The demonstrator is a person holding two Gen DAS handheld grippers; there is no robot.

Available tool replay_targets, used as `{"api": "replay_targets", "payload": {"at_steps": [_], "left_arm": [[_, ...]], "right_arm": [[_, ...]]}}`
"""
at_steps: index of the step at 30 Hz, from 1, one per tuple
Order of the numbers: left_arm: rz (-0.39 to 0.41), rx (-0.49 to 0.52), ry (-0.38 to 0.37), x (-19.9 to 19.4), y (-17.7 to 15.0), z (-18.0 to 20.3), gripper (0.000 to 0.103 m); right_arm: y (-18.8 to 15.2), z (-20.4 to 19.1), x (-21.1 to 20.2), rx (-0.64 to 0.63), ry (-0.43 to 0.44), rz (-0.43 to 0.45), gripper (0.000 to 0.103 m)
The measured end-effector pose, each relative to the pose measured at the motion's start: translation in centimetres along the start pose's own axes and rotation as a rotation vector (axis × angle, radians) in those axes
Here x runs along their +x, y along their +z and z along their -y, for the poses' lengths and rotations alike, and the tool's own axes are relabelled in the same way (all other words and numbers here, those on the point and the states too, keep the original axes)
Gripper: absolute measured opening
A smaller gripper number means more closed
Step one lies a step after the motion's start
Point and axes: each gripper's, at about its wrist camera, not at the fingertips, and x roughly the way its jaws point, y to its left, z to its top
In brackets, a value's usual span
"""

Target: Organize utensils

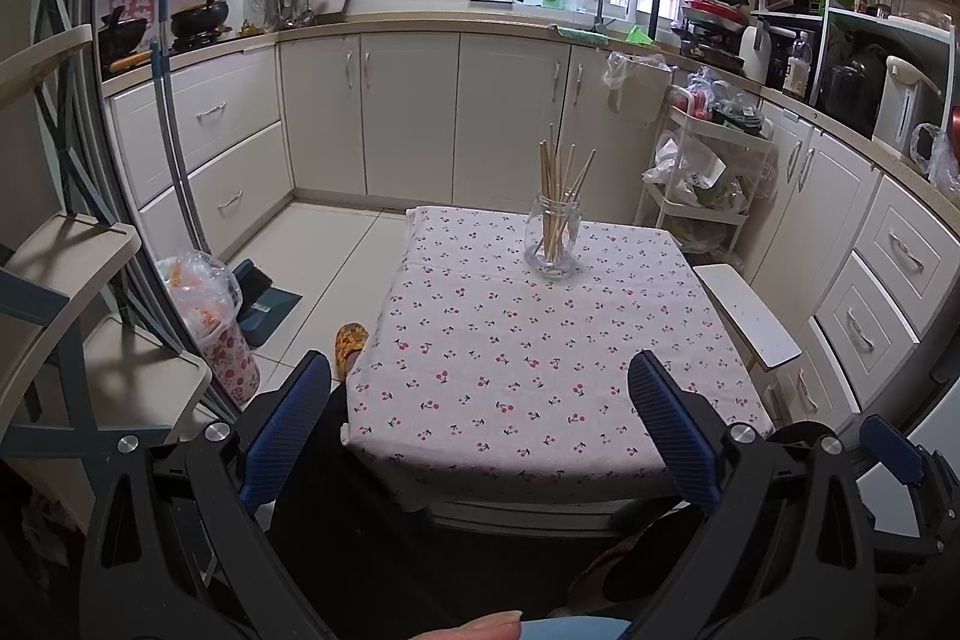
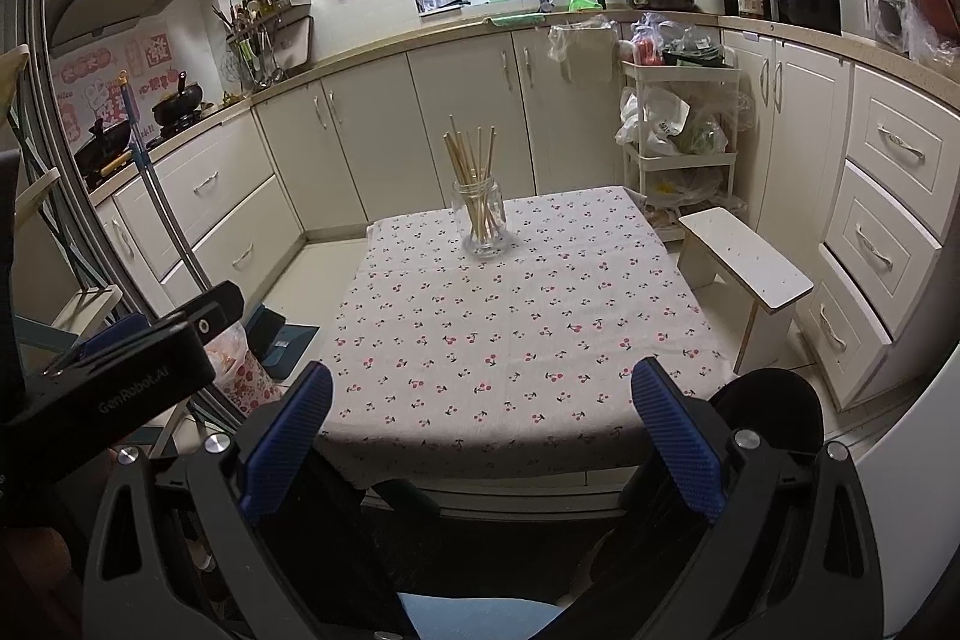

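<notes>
Both wide-open, empty grippers, left gripper (image 1: 480,424) and right gripper (image 2: 483,430), face the clear glass jar (image 1: 553,238) of wooden chopsticks (image 1: 561,178) far ahead; a careless reach could topple it.

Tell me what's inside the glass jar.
The glass jar holds a bundle of wooden chopsticks, upright and fanned out. Nothing else shows through the glass.

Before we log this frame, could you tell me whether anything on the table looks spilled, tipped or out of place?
Nothing stands out. The glass jar stands upright on the cherry-print tablecloth, with the chopsticks inside it, leaning at different angles.
</notes>
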Motion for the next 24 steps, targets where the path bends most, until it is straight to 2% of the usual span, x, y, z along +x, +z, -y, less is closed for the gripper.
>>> {"api": "replay_targets", "payload": {"at_steps": [24], "left_arm": [[-0.007, 0.01, -0.002, 0.3, -0.31, -0.05, 0.095]], "right_arm": [[0.31, -0.3, -0.24, -0.006, -0.004, 0.013, 0.096]]}}
